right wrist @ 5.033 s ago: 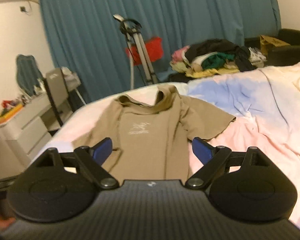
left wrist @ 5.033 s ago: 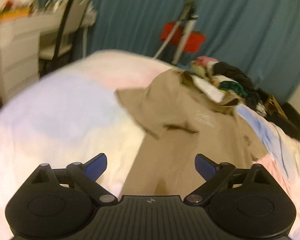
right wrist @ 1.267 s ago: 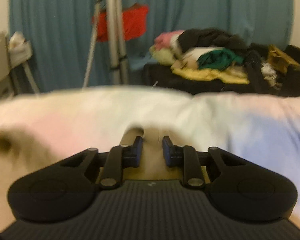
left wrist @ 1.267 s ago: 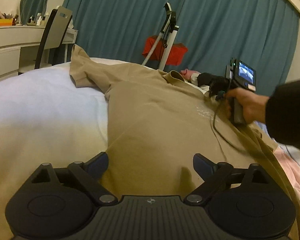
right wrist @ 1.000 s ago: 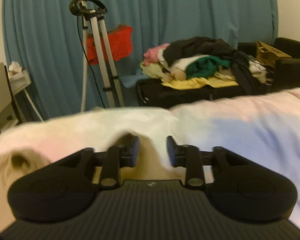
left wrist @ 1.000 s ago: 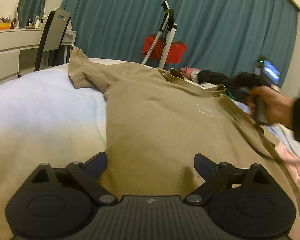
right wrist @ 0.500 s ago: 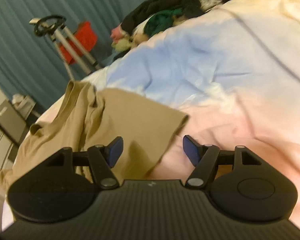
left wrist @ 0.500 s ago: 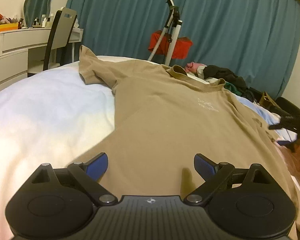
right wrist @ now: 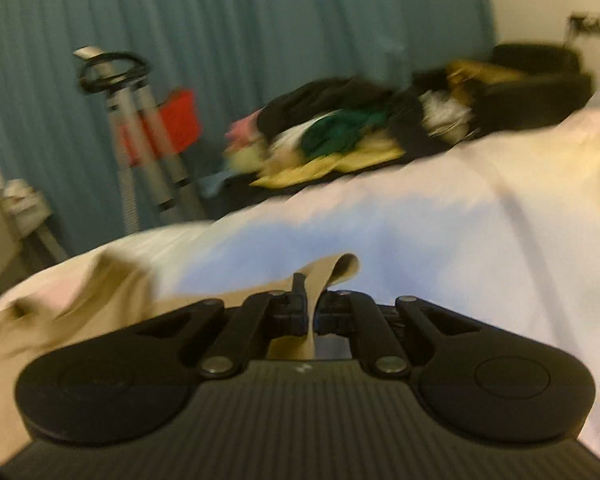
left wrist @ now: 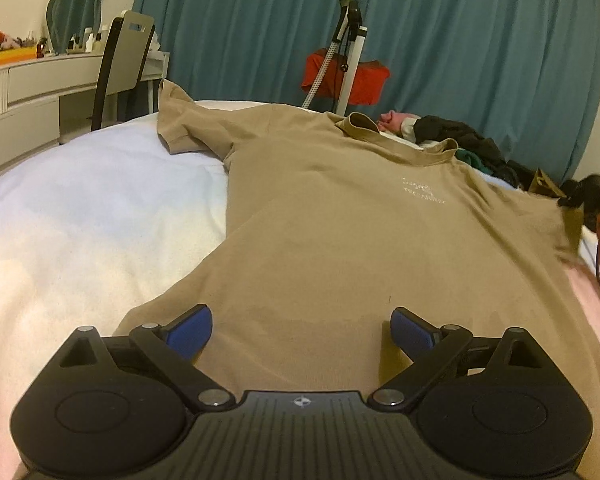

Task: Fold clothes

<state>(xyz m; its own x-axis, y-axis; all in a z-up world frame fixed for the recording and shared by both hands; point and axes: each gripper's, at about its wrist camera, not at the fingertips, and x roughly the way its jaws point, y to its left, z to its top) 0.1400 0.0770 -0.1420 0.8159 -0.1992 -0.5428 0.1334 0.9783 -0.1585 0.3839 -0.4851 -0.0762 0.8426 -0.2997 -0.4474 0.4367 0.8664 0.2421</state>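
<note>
Right gripper (right wrist: pixel 312 316), wide apart half a second ago, now clamped on shirt sleeve edge (right wrist: pixel 332 270) — sleeve fold looks underway. Left gripper (left wrist: pixel 300 328) unchanged, jaws spread, empty, low over hem. Tan shirt (left wrist: pixel 340 216) flat on bed (left wrist: pixel 80 200), front up, collar far side.

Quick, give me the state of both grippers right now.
Left gripper: open, holding nothing, poised over the tan T-shirt's lower body.
Right gripper: shut on a fold of the tan T-shirt, at its sleeve edge.
</note>
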